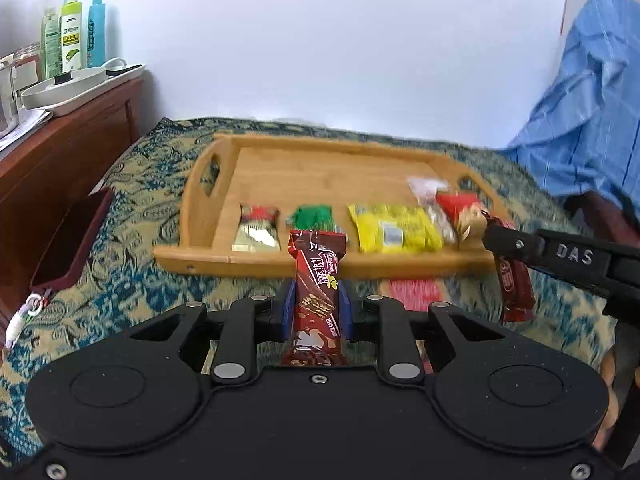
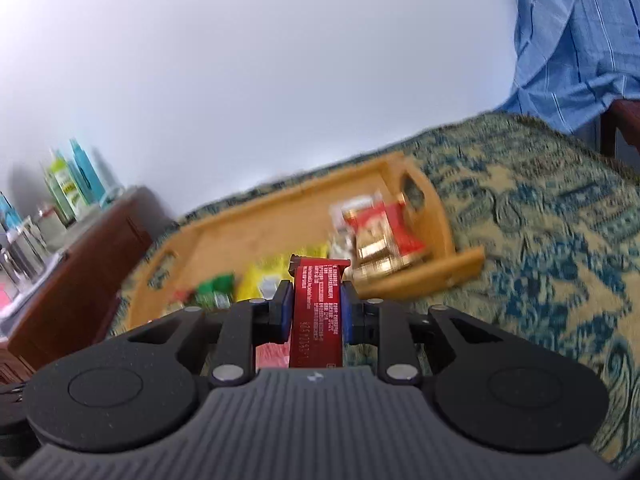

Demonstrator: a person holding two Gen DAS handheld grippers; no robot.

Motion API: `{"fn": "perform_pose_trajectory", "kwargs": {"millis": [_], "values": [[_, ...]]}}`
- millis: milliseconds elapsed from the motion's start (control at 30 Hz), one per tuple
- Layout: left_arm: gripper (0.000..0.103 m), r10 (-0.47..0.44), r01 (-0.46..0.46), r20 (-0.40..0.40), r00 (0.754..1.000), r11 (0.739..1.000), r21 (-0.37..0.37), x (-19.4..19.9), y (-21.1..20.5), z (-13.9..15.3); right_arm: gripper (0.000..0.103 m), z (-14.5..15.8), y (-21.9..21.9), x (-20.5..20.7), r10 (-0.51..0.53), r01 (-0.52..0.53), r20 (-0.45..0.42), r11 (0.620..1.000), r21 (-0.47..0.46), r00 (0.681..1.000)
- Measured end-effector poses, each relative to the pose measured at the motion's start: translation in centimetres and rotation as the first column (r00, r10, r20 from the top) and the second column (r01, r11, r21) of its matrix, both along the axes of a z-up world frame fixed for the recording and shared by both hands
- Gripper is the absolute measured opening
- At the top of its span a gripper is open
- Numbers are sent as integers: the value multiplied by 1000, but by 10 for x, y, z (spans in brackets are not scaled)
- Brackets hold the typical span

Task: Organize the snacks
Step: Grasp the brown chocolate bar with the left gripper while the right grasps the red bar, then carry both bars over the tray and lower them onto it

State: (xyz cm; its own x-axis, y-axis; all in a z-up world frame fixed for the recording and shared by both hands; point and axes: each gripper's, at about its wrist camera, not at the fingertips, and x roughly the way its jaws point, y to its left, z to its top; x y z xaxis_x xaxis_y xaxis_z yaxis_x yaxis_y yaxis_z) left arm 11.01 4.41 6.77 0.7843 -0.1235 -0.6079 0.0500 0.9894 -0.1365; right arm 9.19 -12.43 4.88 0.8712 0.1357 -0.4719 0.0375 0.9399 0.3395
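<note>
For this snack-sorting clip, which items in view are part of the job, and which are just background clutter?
Part of the job:
- brown wafer bar in the left gripper
- red bar in the right gripper
- wooden tray
- green packet
- yellow packet

Just lying about:
- spray bottles
- white dish
- blue cloth

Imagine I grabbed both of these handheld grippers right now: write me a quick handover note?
Left gripper: shut on a brown chocolate wafer bar in a glossy wrapper, lifted off the patterned blue-and-tan cloth.
Right gripper: shut on a dark red wrapped snack bar, also lifted.
Done: the wooden bamboo tray with cut-out handles holds a row along its near edge: red-and-gold packet, green packet, yellow packet, red packet.
Left: set both bars in the tray; a pink packet lies on the cloth in front of it.
</note>
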Motion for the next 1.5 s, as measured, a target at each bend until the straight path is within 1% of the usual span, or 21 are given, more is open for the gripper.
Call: {"fn": "perform_pose_trajectory", "kwargs": {"millis": [67, 133, 267, 333, 400, 533, 633, 700, 967, 1033, 1133, 1267, 1367, 1500], "values": [[22, 0, 1, 15, 1000, 999, -40, 7, 6, 10, 28, 9, -3, 5, -1, 0, 23, 1000, 8, 1000], [22, 19, -17, 29, 999, 998, -68, 15, 12, 21, 28, 18, -8, 14, 0, -2, 45, 1000, 30, 999], [22, 46, -42, 47, 998, 996, -79, 35, 14, 38, 28, 36, -17, 40, 21, -28, 110, 997, 68, 994], [22, 46, -43, 50, 998, 997, -66, 50, 12, 42, 28, 41, -19, 53, 36, -47, 133, 995, 82, 990], [22, 42, -40, 53, 998, 998, -46, 69, 9, 42, 28, 43, -19, 67, 47, -59, 145, 995, 77, 988], [22, 34, -32, 45, 998, 998, -61, 102, 12, 31, 28, 38, -20, 95, 89, -100, 137, 992, 71, 986], [22, 45, -44, 17, 999, 997, -65, 127, 12, 19, 28, 31, -17, 116, 119, -125, 122, 991, 43, 985], [22, 42, -42, 12, 999, 997, -67, 141, 10, 14, 28, 23, -15, 131, 125, -129, 100, 991, 34, 987], [22, 7, -7, -21, 1000, 1000, -1, 181, -4, -8, 28, -9, -5, 171, 139, -139, 2, 990, 30, 990], [22, 18, -19, -33, 999, 1000, -4, 189, -6, -14, 28, -15, 0, 179, 135, -136, -25, 991, -2, 990], [22, 15, -16, -59, 998, 1000, -14, 196, -7, -26, 28, -23, 4, 186, 130, -132, -55, 991, -31, 990], [22, 14, -11, -76, 997, 999, 39, 201, -15, -37, 28, -28, 3, 190, 130, -131, -75, 991, -21, 989], [22, 6, -4, -80, 997, 1000, 31, 202, -17, -41, 28, -31, 4, 191, 126, -129, -85, 991, -27, 988], [22, 20, -17, -89, 996, 999, 40, 206, -17, -46, 28, -35, 2, 193, 114, -115, -103, 993, -2, 988]]}}
